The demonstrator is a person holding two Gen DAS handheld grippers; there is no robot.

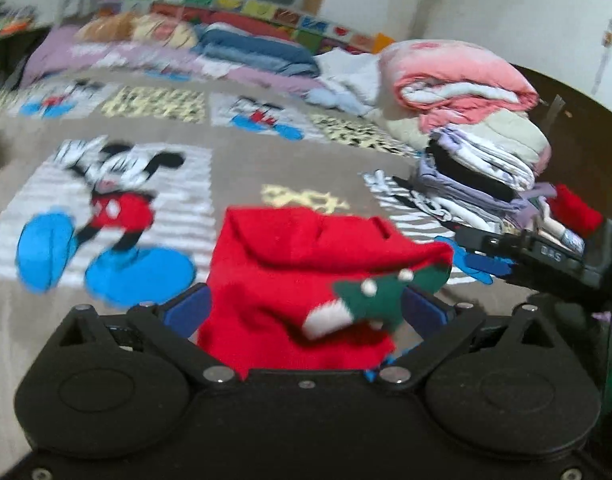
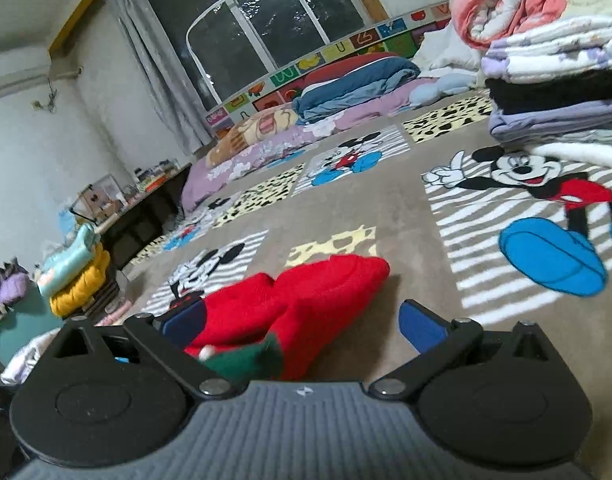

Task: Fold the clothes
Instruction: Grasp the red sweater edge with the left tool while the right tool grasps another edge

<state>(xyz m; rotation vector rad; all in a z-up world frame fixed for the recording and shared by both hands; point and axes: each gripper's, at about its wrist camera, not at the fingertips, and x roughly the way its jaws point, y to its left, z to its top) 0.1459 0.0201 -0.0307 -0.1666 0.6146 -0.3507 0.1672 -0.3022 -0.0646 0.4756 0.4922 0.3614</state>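
red knit garment [image 1: 290, 280] with a green and white patch sits bunched low in the middle of both frames, on the cartoon-mouse blanket [image 1: 226, 168]; left gripper [image 1: 302, 312] is spread wide with the cloth between its blue pads; right gripper [image 2: 306, 320] is wide apart too, gripping nothing; folded stack [image 1: 478, 168] at right

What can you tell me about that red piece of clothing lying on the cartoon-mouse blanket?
The red garment is a soft, knitted-looking piece, rumpled and partly folded into thick rolls, with a green patch carrying white dots and a white bit near its front edge. It lies on the blanket, reaching in between the wide-apart blue pads of both the left gripper and the right gripper.
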